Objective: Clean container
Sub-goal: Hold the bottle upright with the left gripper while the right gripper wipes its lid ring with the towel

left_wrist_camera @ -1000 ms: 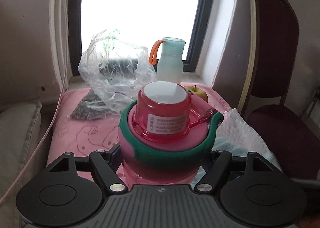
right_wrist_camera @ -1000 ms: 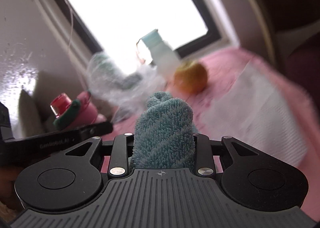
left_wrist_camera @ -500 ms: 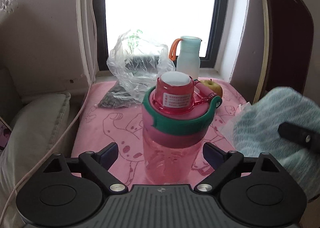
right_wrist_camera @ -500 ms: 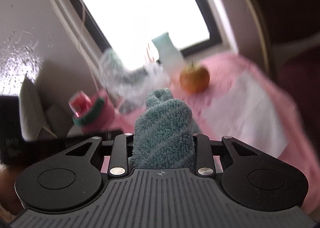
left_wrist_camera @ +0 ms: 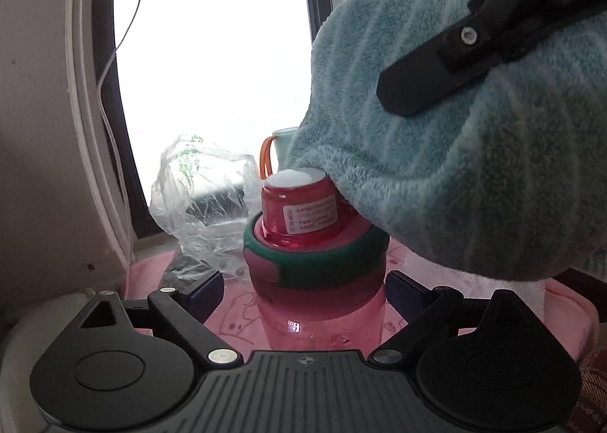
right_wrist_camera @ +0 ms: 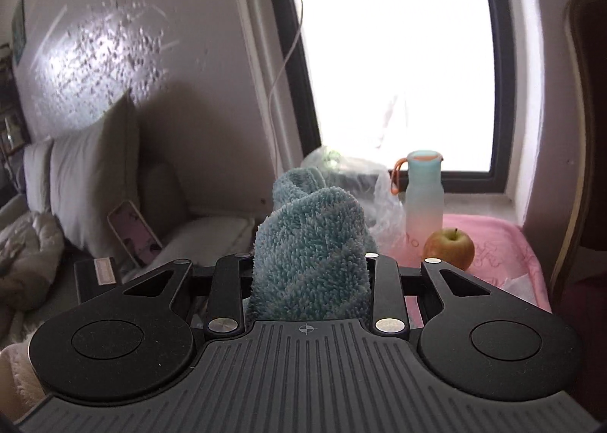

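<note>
Two claws were in view. Left claw (left_wrist_camera: 303, 292) stood with its fingers spread either side of the pink bottle (left_wrist_camera: 316, 270); gaps showed between each finger and the bottle wall, so it had no hold on it. Bottle stood upright on the pink cloth (left_wrist_camera: 151, 273) covering the counter, a green band around its shoulder, a red cap (left_wrist_camera: 299, 205) with a white top and a paper label on its side.

Right claw (right_wrist_camera: 309, 262) was closed on a bunched teal towel (right_wrist_camera: 311, 243), the pile bulging up between its fingers. In the left wrist view the same towel (left_wrist_camera: 436, 148) hung above and to the right of the bottle, its lower edge touching the rim of the cap; one black finger (left_wrist_camera: 447, 65) of the right claw lay across it.

Behind, near the window: a crumpled clear plastic bag (left_wrist_camera: 201, 205), a pale bottle with an orange loop (right_wrist_camera: 423, 197), an apple (right_wrist_camera: 449, 247) just beside it.
</note>
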### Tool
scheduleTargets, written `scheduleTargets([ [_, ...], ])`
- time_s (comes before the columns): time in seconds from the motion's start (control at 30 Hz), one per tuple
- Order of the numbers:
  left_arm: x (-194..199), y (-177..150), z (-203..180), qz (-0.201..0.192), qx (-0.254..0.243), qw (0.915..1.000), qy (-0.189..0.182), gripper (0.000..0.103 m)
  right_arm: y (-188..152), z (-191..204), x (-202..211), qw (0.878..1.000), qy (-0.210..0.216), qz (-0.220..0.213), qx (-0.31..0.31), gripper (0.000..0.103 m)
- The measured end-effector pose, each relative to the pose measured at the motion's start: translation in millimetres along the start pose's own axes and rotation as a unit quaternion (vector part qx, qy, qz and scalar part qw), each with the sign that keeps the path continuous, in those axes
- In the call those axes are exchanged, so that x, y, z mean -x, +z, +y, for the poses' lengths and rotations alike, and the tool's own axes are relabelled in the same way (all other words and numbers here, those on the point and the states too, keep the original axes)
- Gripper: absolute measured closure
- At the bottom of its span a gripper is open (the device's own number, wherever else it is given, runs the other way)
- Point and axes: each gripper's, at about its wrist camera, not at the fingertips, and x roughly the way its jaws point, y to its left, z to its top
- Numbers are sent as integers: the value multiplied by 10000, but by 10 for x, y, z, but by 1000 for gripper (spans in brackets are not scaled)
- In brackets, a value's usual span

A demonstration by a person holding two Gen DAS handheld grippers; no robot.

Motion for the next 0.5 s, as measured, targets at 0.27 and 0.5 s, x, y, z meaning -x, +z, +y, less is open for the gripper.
scheduleTargets([
  [0.27,-117,-139,-16,-54,-168,9994,-292,30,119,322,-351,9906,358,1222,492,72],
  [0.5,-187,-104,-69,25,-185,9996,-198,31,382,602,-898,9856,172,1408,920,73],
])
